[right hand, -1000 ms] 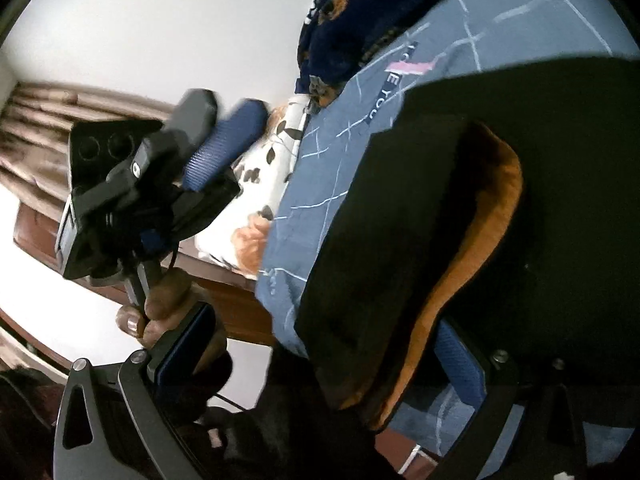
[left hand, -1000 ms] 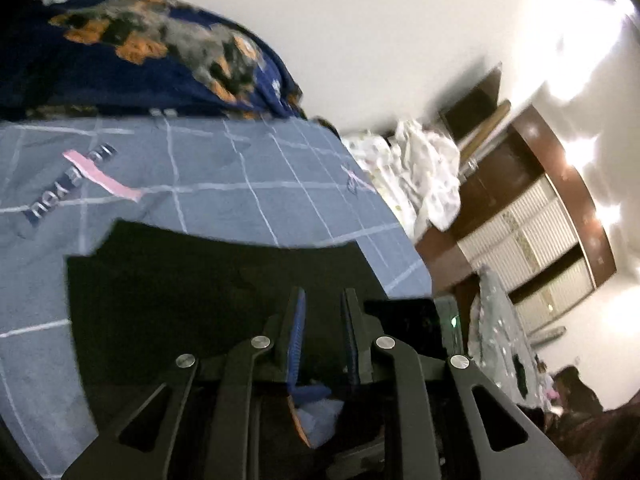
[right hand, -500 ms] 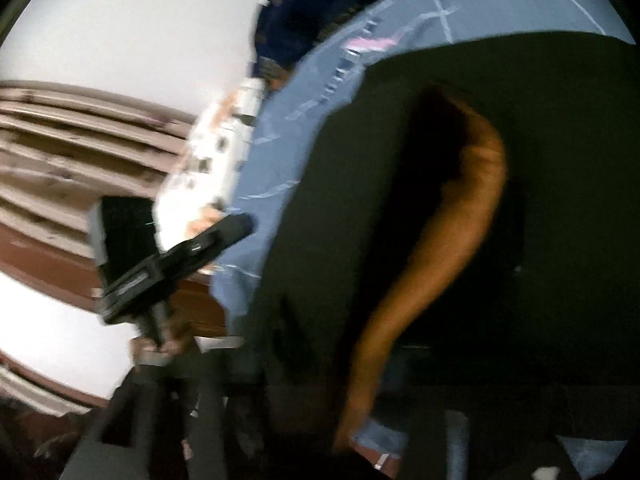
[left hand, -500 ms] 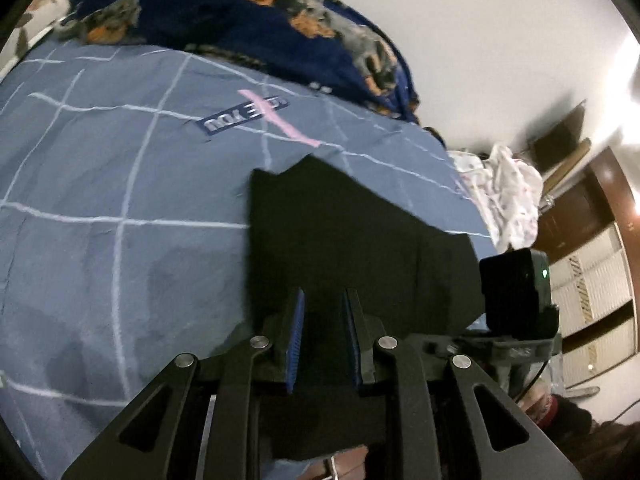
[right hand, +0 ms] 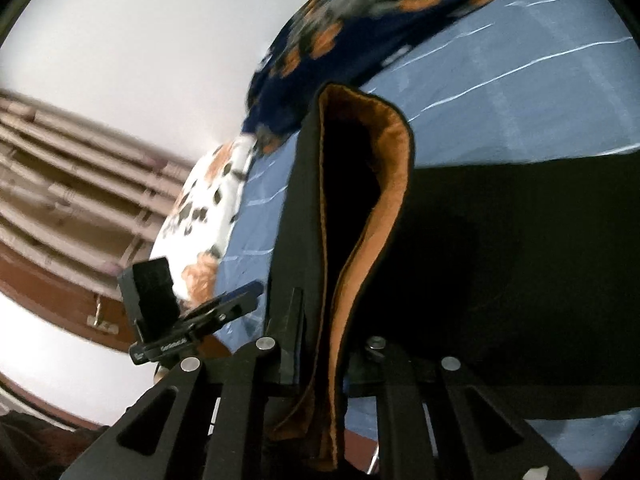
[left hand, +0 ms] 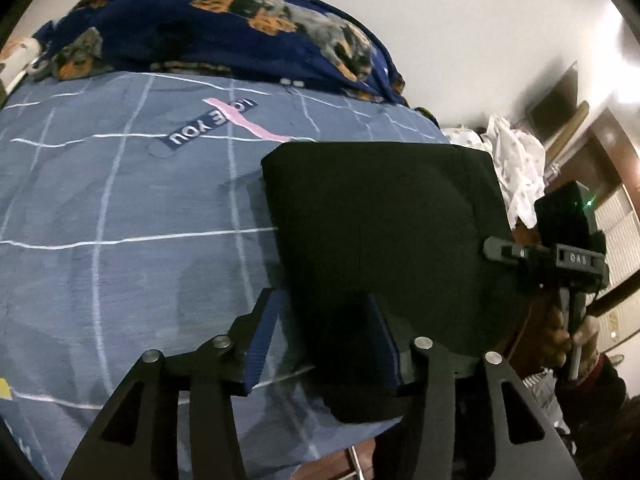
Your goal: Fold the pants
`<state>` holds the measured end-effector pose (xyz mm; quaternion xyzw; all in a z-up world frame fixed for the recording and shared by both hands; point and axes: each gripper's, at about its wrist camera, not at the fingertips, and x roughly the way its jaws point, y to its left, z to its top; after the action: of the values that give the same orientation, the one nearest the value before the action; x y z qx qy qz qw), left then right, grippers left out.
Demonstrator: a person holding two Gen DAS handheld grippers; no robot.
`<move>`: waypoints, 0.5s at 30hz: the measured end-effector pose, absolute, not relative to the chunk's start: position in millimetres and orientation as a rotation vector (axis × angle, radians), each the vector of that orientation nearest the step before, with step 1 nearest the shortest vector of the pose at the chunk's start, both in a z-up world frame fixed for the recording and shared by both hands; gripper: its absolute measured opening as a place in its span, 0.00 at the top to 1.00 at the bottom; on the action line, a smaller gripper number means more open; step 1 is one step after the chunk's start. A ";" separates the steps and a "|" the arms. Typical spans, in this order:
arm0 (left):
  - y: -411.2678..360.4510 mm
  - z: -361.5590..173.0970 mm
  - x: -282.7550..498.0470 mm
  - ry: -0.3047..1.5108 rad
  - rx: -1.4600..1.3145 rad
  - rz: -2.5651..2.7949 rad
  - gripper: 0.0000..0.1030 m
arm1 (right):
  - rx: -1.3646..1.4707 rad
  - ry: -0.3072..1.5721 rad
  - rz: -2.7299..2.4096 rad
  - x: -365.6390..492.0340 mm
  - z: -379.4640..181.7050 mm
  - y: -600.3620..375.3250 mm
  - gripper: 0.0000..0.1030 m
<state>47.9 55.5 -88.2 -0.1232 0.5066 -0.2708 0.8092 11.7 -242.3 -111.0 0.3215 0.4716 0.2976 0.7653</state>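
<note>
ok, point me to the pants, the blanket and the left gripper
pants (left hand: 384, 220): left wrist view, flat black top of the folded stack
blanket (left hand: 224, 28): left wrist view, navy middle of the heap
left gripper (left hand: 324, 336): left wrist view, gap between fingertips

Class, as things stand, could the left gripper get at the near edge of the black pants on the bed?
Probably yes: the left gripper has just been opening, and the pants edge already lies between its fingers with nothing covering it.

The bedsheet (left hand: 120, 208) patch reads "YOU", upside down.
</note>
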 end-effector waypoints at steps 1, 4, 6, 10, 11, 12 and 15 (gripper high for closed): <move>51.1 -89.5 49.4 1.091 -0.265 -0.586 0.52 | 0.713 1.019 0.618 11.1 -112.3 -258.3 0.87; 33.6 -95.7 54.3 1.122 -0.255 -0.601 0.49 | 0.756 0.998 0.534 5.9 -119.4 -303.2 0.88; 19.7 -100.2 56.3 1.139 -0.242 -0.618 0.46 | 0.807 0.991 0.485 1.6 -130.3 -334.3 0.88; -4.0 -108.7 57.6 1.166 -0.194 -0.636 0.41 | 0.900 0.973 0.427 -4.0 -151.9 -371.1 0.88; -9.2 -111.8 58.3 1.178 -0.187 -0.640 0.41 | 0.917 0.968 0.421 -5.8 -156.4 -376.9 0.88; -13.1 -114.2 59.0 1.189 -0.184 -0.643 0.41 | 0.930 0.964 0.415 -7.2 -160.7 -382.3 0.87; -24.1 -120.9 61.0 1.222 -0.177 -0.650 0.41 | 0.942 0.956 0.415 -8.7 -165.7 -384.6 0.87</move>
<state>61.0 -24.1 -120.9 -0.0815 0.5626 -0.2993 0.7664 -8.7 -384.6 -165.7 0.4334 0.4397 0.1907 0.7632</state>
